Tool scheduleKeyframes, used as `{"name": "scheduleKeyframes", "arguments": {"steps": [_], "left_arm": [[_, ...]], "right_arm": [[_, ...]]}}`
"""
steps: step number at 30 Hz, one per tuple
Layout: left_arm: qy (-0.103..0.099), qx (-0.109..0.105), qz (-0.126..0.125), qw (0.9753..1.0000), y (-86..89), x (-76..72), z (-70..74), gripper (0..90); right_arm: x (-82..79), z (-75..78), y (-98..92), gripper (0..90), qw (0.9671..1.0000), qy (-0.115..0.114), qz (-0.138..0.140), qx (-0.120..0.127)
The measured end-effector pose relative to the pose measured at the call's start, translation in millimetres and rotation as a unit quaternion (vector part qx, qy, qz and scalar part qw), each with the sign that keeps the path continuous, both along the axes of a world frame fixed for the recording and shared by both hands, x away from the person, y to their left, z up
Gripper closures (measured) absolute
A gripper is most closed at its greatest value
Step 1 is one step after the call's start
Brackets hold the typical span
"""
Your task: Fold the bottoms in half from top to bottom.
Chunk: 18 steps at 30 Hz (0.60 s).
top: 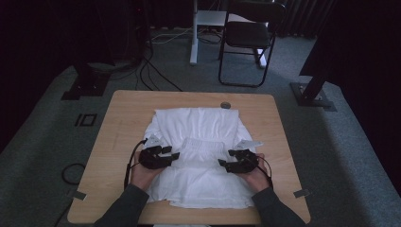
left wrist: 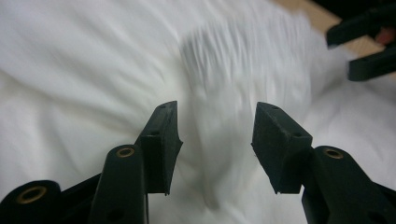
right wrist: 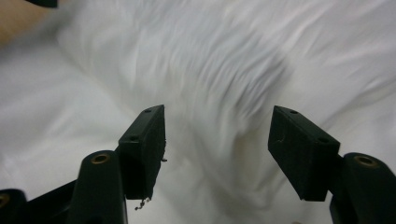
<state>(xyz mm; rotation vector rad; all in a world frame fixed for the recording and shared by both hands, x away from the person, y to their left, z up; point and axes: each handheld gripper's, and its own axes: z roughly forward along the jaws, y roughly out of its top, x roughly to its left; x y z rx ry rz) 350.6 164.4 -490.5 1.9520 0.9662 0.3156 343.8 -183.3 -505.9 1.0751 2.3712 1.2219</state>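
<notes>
Nearest the person's edge of the worktop [top: 118,137], two sleeved forearms come in from below, each hand carrying a claw over a white garment [top: 198,184] spread flat on the wood. The left claw [top: 172,153] sits over the garment's left side and the right claw [top: 223,163] over its right, both pointing inward toward each other across the cloth. Both are wide apart and hold nothing: in the left gripper view the left claw [left wrist: 215,135] shows bare white fabric between its pads, and in the right gripper view the right claw [right wrist: 217,140] likewise frames only fabric. Between them, just beyond the tips, lies the gathered, ribbed band [top: 204,144] of the garment, which runs left to right across the cloth, so each claw faces one end of it; it looks about as near to one as to the other. The garment's long axis runs away from the person, its near hem close to the front edge and its far end folded near the back of the worktop. I judge that the coming move turns on each claw closing on cloth at its own end of that band. Nothing stands in the way. Farther off, a small round fitting [top: 225,105] sits in the worktop's far edge, and beyond that, on the carpet, a black chair [top: 248,35] and loose cables [top: 151,75].
</notes>
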Motion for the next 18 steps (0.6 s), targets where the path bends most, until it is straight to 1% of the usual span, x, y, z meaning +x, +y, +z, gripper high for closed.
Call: {"name": "scheduleKeyframes", "arguments": {"steps": [1,2,4,5,6,7,8,9,10,11,12,13,14,16,18], "left_arm": [[-0.002,-0.001,0.008,1.0,-0.1,5.6,5.1,55.5],[-0.001,-0.003,0.013,0.9999,-0.8,9.3,7.3,60.8],[0.004,0.004,0.015,0.9999,-4.9,21.2,9.9,77.8],[0.009,0.011,0.019,0.9997,-8.6,27.5,9.2,83.4],[0.017,0.015,0.02,0.9995,-12.7,33.8,7.3,86.6],[0.026,0.027,0.021,0.9991,-19.2,41.3,3.0,87.7],[0.029,0.036,0.021,0.9987,-23.1,45.3,-0.3,87.7],[0.037,0.047,0.02,0.998,-27.6,50.1,-5.4,87.8],[0.049,0.055,0.022,0.9971,-32.4,55.3,-12.9,87.7],[0.057,0.06,0.023,0.9963,-34.9,57.8,-17.5,87.6],[0.067,0.067,0.021,0.9953,-36.9,60.8,-23.5,87.6],[0.074,0.067,0.017,0.9948,-39.3,62.0,-29.7,87.1],[0.075,0.067,0.014,0.9948,-40.9,61.0,-32.8,86.4],[0.073,0.06,0.006,0.9956,-41.3,57.0,-34.6,86.0],[0.068,0.052,-0.003,0.9963,-40.8,50.0,-33.8,84.9]], "right_arm": [[1.3,5.8,-3.7,39.6,0.9999,-0.01,-0.007,0.009],[5.2,11.0,-7.8,46.7,0.9995,-0.016,-0.02,0.018],[14.4,14.2,-12.7,67.7,0.9984,-0.011,-0.047,0.027],[21.1,13.8,-14.5,73.6,0.9977,-0.006,-0.059,0.033],[28.5,11.8,-14.3,77.8,0.9973,-0.002,-0.067,0.03],[36.0,8.5,-12.6,79.6,0.9968,0.001,-0.078,0.016],[45.3,2.9,-9.6,80.0,0.9964,0.01,-0.084,0.005],[50.6,-1.1,-7.4,80.3,0.9965,0.018,-0.082,0.001],[56.7,-6.8,-3.9,80.4,0.9962,0.026,-0.083,-0.009],[63.1,-14.3,0.6,80.4,0.9953,0.034,-0.087,-0.025],[66.6,-18.9,2.7,80.4,0.9947,0.042,-0.088,-0.032],[70.4,-24.6,4.6,80.3,0.9943,0.055,-0.085,-0.032],[72.4,-29.7,6.5,80.0,0.9942,0.064,-0.081,-0.03],[71.4,-32.9,6.8,79.4,0.9944,0.071,-0.076,-0.021],[67.1,-32.2,3.6,77.7,0.995,0.073,-0.068,-0.003]]}}
